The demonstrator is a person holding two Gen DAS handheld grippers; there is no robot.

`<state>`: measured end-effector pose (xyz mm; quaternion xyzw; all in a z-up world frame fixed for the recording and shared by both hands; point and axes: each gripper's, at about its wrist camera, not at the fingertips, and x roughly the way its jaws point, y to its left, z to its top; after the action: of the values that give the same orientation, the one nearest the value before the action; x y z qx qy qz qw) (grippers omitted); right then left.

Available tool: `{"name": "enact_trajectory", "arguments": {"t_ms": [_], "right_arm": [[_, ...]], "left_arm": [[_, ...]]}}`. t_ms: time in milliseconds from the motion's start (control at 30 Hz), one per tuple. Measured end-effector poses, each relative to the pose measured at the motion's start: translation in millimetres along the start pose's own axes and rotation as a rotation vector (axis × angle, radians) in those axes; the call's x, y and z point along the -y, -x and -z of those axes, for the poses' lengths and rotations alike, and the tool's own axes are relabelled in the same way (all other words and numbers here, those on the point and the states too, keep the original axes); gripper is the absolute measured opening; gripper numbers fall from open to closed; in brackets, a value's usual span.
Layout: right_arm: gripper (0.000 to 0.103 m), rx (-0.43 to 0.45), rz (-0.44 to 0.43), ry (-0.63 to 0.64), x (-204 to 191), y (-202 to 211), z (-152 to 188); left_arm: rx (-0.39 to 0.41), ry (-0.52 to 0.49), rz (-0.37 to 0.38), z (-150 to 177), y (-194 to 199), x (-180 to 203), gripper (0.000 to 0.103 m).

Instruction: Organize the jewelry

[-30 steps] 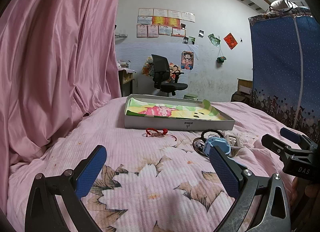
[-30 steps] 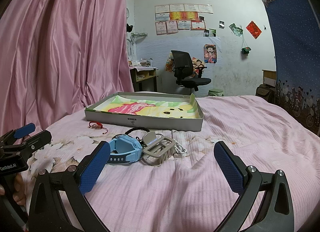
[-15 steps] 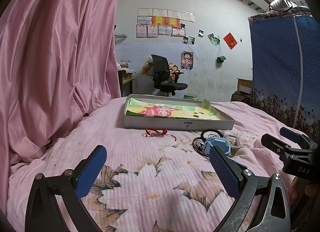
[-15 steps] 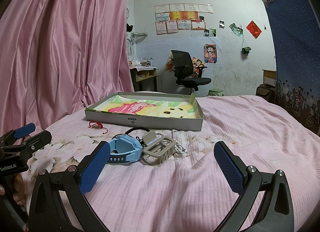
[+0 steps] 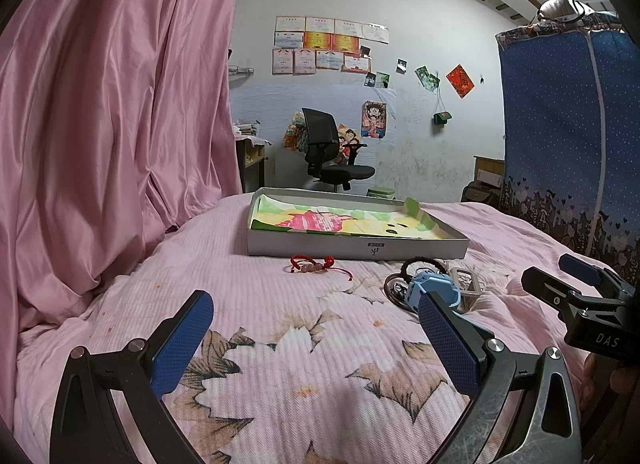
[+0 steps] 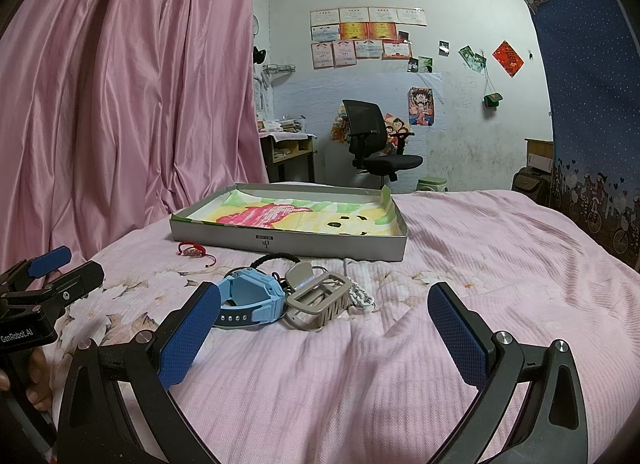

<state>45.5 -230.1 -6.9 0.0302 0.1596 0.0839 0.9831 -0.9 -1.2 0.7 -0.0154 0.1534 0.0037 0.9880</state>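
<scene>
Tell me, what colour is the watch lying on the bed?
The watch is light blue with a darker blue strap. The right wrist view shows it best.

Home bedroom, pink-quilted bed (image 6: 460, 248), desk chair (image 6: 372, 144)

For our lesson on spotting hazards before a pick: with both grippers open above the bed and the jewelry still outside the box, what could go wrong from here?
1. The light-blue plastic watch, grey openwork band, white chain and black braided cord lie bunched together; lifting one may drag the others.
2. The thin red string bracelet lies flat on the soft pink bedspread, so the fingers could pinch fabric instead.
3. The shallow grey cardboard box might shift if nudged.
</scene>
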Motion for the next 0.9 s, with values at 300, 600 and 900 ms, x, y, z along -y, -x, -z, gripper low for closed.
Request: {"name": "enact_trajectory", "arguments": {"t_ms": [300,600,900], "right_arm": [[0.102,-0.001,0.001,0.0,1,0,0],[0.102,-0.016,0.019,-0.005,3,2,0],[0.102,-0.165,0.022,-0.03,30,-29,-12]], "left_arm": [[-0.002,0.0,-0.001,0,0,0,0.103],[-0.048,0.008,0.008,0,-9,18,0.103],[-0.212,0.056,0.079,-6,-34,3,0.103]]}}
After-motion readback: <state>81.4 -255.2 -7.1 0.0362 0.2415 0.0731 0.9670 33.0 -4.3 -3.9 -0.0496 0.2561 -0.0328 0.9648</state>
